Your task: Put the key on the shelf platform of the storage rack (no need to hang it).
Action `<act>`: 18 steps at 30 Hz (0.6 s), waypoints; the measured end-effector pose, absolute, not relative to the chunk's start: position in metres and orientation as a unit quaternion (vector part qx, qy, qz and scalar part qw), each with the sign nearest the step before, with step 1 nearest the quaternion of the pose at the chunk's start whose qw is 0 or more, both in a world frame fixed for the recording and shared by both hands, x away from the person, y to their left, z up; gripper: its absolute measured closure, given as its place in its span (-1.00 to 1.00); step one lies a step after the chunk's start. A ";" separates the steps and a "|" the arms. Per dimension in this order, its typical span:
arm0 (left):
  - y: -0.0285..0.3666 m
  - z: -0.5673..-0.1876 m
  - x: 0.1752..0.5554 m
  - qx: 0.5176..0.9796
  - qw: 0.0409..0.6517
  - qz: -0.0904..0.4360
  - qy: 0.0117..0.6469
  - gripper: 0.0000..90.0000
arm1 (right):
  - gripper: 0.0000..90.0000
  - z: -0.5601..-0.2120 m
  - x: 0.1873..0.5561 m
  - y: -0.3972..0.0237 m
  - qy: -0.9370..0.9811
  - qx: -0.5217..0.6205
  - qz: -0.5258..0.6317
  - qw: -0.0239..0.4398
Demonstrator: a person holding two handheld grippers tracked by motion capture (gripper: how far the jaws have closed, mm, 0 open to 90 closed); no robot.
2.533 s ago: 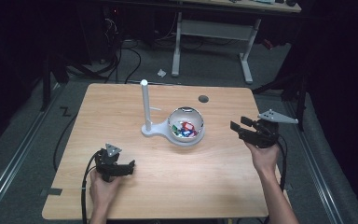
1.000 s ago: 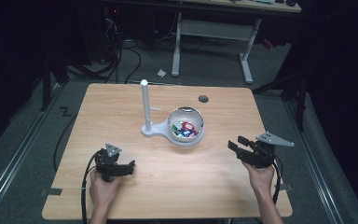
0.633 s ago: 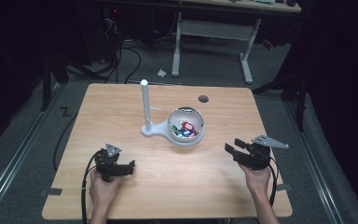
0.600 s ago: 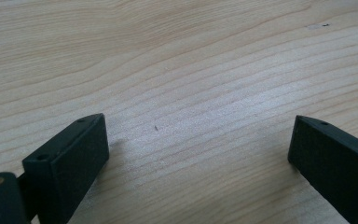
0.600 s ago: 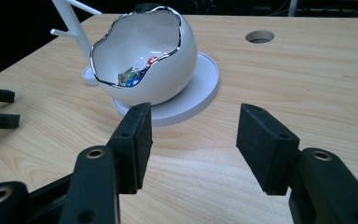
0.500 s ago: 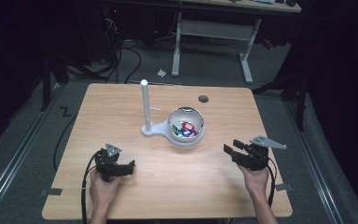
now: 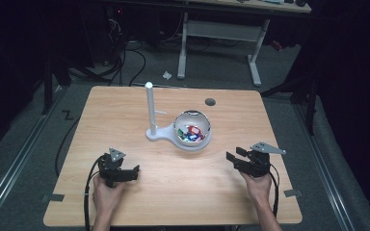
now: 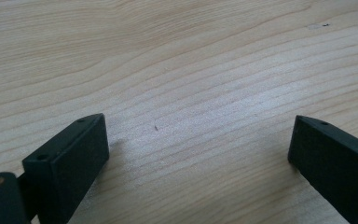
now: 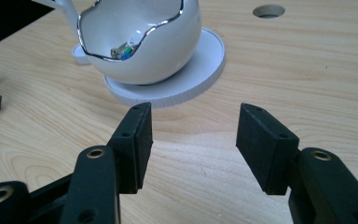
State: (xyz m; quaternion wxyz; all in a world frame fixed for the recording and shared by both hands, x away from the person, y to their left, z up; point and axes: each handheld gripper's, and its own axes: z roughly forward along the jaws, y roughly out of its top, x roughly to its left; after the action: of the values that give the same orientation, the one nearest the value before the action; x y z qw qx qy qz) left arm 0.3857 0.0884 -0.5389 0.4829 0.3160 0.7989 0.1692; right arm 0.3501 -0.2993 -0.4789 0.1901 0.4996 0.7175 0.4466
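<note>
Two grippers, left and right, both spread wide and empty, resting low over one table near one white bowl beside one post; small coloured pieces inside, uncountable.

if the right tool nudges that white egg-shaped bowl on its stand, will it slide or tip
The glossy white egg-shaped bowl sits on a wide flat round white base, so a low nudge would probably slide the whole piece over the smooth wooden table. The tall white post joined to the base may make a high push tippy. The jagged silver-edged rim looks fragile.
</note>
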 end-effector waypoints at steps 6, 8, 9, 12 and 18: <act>0.088 -0.539 0.386 0.316 0.483 0.169 0.799 -0.88 | 0.02 -0.488 0.353 -0.295 0.723 0.502 0.437 0.187; 0.088 -0.539 0.386 0.316 0.483 0.170 0.799 -0.88 | 0.02 -0.491 0.354 -0.294 0.724 0.503 0.434 0.186; 0.088 -0.539 0.386 0.316 0.483 0.169 0.799 -0.88 | 0.02 -0.492 0.354 -0.293 0.724 0.504 0.433 0.185; 0.088 -0.539 0.386 0.316 0.483 0.169 0.799 -0.88 | 0.02 -0.497 0.356 -0.291 0.728 0.504 0.425 0.186; 0.089 -0.539 0.386 0.317 0.483 0.170 0.798 -0.88 | 0.01 -0.503 0.359 -0.286 0.736 0.505 0.409 0.189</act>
State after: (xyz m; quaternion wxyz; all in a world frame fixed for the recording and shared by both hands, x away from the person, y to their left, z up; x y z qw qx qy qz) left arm 0.3857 0.0885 -0.5389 0.4831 0.3167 0.7984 0.1697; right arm 0.3588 -0.2862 -0.5033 0.1886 0.5049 0.7362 0.4093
